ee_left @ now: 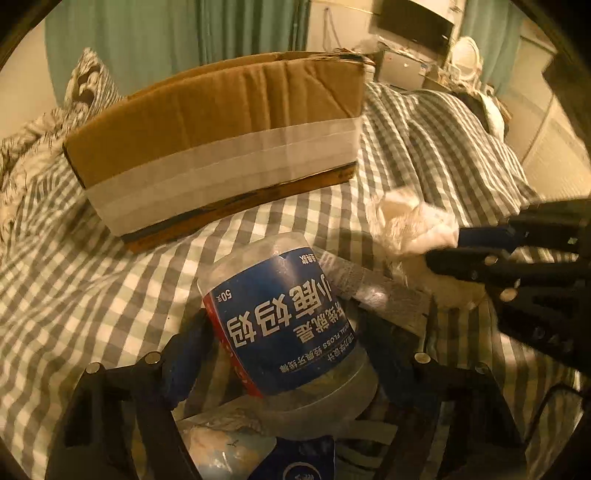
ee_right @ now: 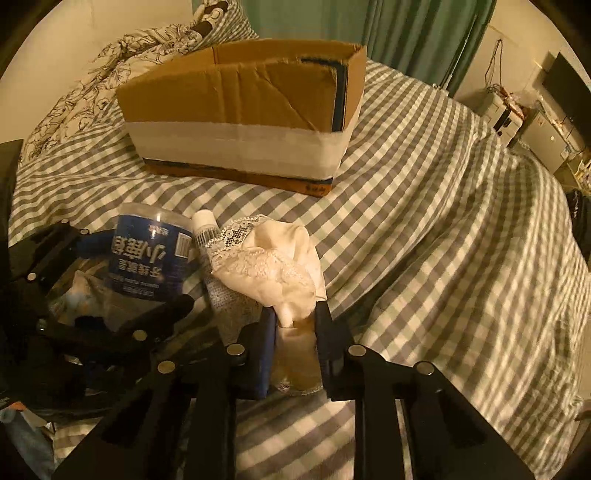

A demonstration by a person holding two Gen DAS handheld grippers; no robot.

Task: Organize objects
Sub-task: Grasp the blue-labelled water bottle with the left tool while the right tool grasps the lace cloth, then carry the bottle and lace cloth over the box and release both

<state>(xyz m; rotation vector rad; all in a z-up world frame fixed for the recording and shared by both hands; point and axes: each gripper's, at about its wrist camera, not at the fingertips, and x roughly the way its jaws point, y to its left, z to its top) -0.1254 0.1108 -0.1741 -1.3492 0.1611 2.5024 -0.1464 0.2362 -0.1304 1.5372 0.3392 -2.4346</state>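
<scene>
My left gripper [ee_left: 284, 332] is shut on a clear plastic jar with a blue label [ee_left: 284, 325], held upside down just above the checked bedspread; the jar also shows in the right wrist view [ee_right: 151, 251]. My right gripper [ee_right: 295, 317] is shut on a cream lace cloth [ee_right: 273, 266], which also shows at the right of the left wrist view [ee_left: 413, 225]. A grey-and-white tube [ee_right: 210, 254] lies between jar and cloth. An open cardboard box with a white tape band [ee_left: 221, 133] stands on the bed behind both grippers; it also shows in the right wrist view [ee_right: 243, 110].
A checked grey-and-white bedspread [ee_right: 443, 221] covers the bed. Floral pillows [ee_right: 110, 66] lie behind the box at the left. Green curtains [ee_left: 166, 33] hang behind. Shelves and appliances [ee_right: 535, 122] stand at the far right. A plastic bag [ee_left: 221, 439] lies under the left gripper.
</scene>
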